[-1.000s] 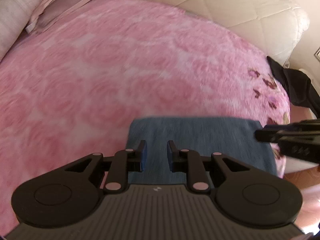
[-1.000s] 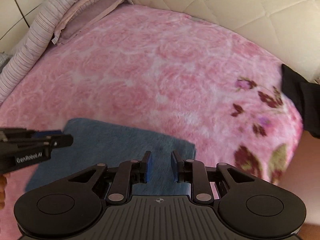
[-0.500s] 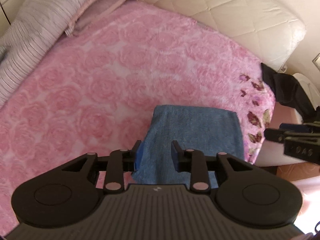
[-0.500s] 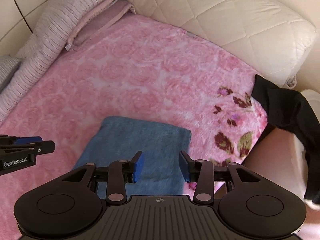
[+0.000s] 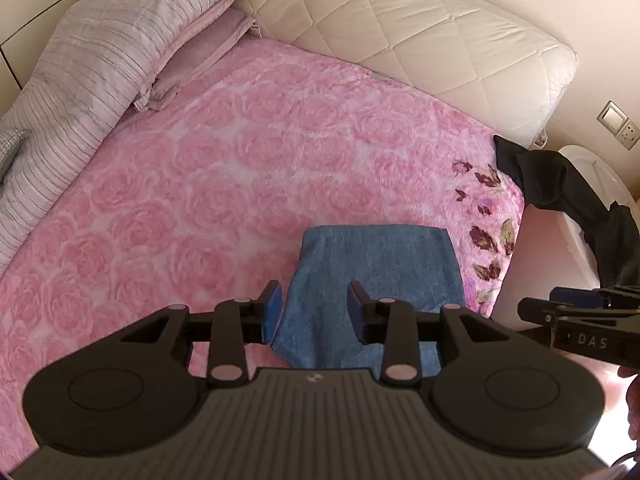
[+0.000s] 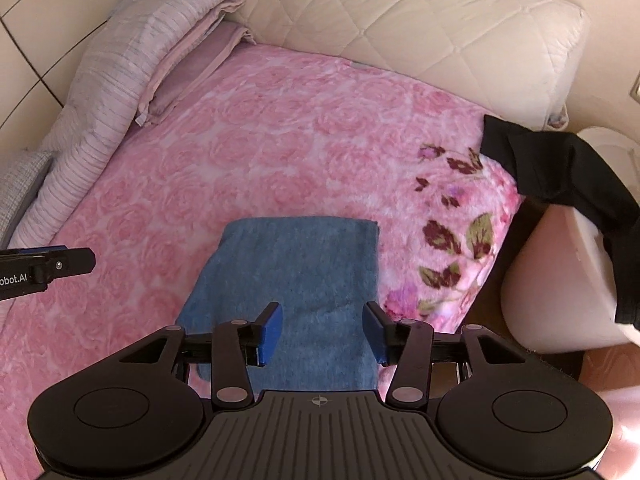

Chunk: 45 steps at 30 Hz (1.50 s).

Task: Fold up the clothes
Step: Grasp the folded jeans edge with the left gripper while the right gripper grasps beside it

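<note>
A folded blue garment (image 5: pixel 376 276) lies flat on the pink rose blanket (image 5: pixel 224 184) near the bed's near right corner; it also shows in the right wrist view (image 6: pixel 296 272). My left gripper (image 5: pixel 314 310) is open and empty, raised above the garment's near left edge. My right gripper (image 6: pixel 322 330) is open and empty, raised above the garment's near end. Each gripper's tip shows at the edge of the other's view.
A black garment (image 6: pixel 560 172) hangs over a white container (image 6: pixel 568 280) to the right of the bed. A cream quilted headboard (image 5: pixel 420 40) stands at the back. Striped grey bedding and pillows (image 5: pixel 92 64) are piled along the left side.
Both grippers have opened wider and pulled back and up from the blue garment, which stays folded on the blanket. More of the bed and room is in view.
</note>
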Each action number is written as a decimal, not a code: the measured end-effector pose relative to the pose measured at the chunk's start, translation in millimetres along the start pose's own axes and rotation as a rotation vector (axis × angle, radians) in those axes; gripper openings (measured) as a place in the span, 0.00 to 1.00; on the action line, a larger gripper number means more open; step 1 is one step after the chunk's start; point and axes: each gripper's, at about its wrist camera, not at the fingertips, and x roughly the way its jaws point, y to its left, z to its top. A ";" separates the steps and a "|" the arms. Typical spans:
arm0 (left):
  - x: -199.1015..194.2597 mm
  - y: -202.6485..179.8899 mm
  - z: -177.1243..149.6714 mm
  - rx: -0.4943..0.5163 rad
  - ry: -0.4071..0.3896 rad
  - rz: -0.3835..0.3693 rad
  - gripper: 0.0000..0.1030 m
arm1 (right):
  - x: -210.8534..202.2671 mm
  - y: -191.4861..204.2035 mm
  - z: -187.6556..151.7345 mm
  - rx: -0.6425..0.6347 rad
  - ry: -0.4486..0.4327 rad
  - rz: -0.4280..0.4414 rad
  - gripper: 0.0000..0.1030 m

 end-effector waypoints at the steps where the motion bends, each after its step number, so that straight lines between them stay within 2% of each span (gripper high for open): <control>1: 3.2 1.9 -0.2 -0.012 0.004 -0.015 0.34 | 1.4 -3.7 -0.1 0.011 0.000 0.007 0.47; 7: 34.2 32.8 -22.3 -0.188 0.033 -0.146 0.39 | 23.8 -42.7 -2.9 0.124 0.023 0.105 0.48; 14: 79.3 86.4 -91.4 -0.590 0.127 -0.255 0.38 | 69.7 -94.8 -7.6 0.223 0.121 0.196 0.59; 15: 83.9 88.9 -97.6 -0.612 0.130 -0.262 0.38 | 75.5 -101.1 -9.5 0.233 0.133 0.205 0.60; 19: 98.5 86.6 -98.2 -0.555 0.106 -0.286 0.38 | 100.9 -116.6 -13.2 0.260 0.184 0.243 0.61; 26: 156.3 91.3 -71.0 -0.404 0.120 -0.361 0.39 | 137.7 -126.4 -10.6 0.263 0.204 0.334 0.63; 29: 182.5 95.2 -61.2 -0.357 0.135 -0.391 0.39 | 154.4 -132.1 -6.1 0.257 0.209 0.338 0.66; 34: 219.3 111.7 -53.5 -0.377 0.157 -0.431 0.41 | 179.0 -142.6 -1.4 0.292 0.210 0.334 0.74; 41: 268.5 119.7 -60.3 -0.462 0.213 -0.537 0.43 | 217.7 -150.5 -2.1 0.394 0.238 0.358 0.74; 45: 288.9 125.9 -66.8 -0.514 0.215 -0.590 0.48 | 228.9 -156.8 -6.9 0.447 0.235 0.391 0.74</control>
